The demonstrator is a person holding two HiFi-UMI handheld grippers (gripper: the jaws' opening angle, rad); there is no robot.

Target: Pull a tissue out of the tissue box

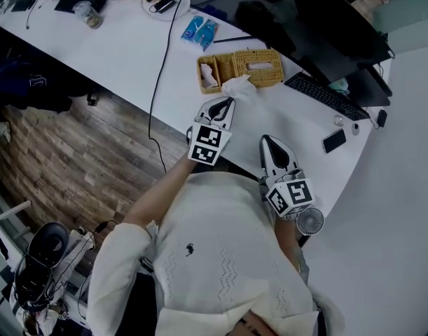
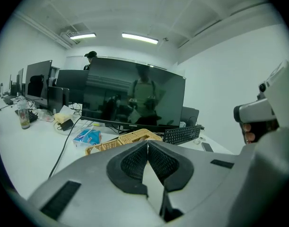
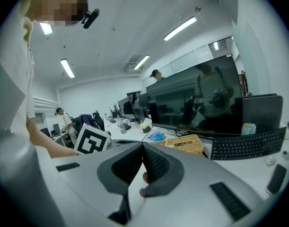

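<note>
A woven wicker tissue box (image 1: pixel 258 67) stands on the white table (image 1: pixel 129 54), in front of a dark monitor (image 1: pixel 326 19). It also shows in both gripper views, as the tissue box (image 2: pixel 130 138) and the tissue box (image 3: pixel 187 144). A crumpled white tissue (image 1: pixel 238 86) lies outside the box, right at the tip of my left gripper (image 1: pixel 230 101). That left gripper (image 2: pixel 147 143) is shut, with only a thin pale sliver showing in the seam between its pads. My right gripper (image 1: pixel 264 138) hangs nearer the table's front edge. This right gripper (image 3: pixel 143 144) is shut with nothing in it.
A black keyboard (image 1: pixel 324 95) and a phone (image 1: pixel 333 140) lie right of the box. A blue packet (image 1: pixel 199 32) lies behind it, and a black cable (image 1: pixel 161 61) runs across the table to its left. A small fan (image 1: pixel 310 220) sits by the front edge.
</note>
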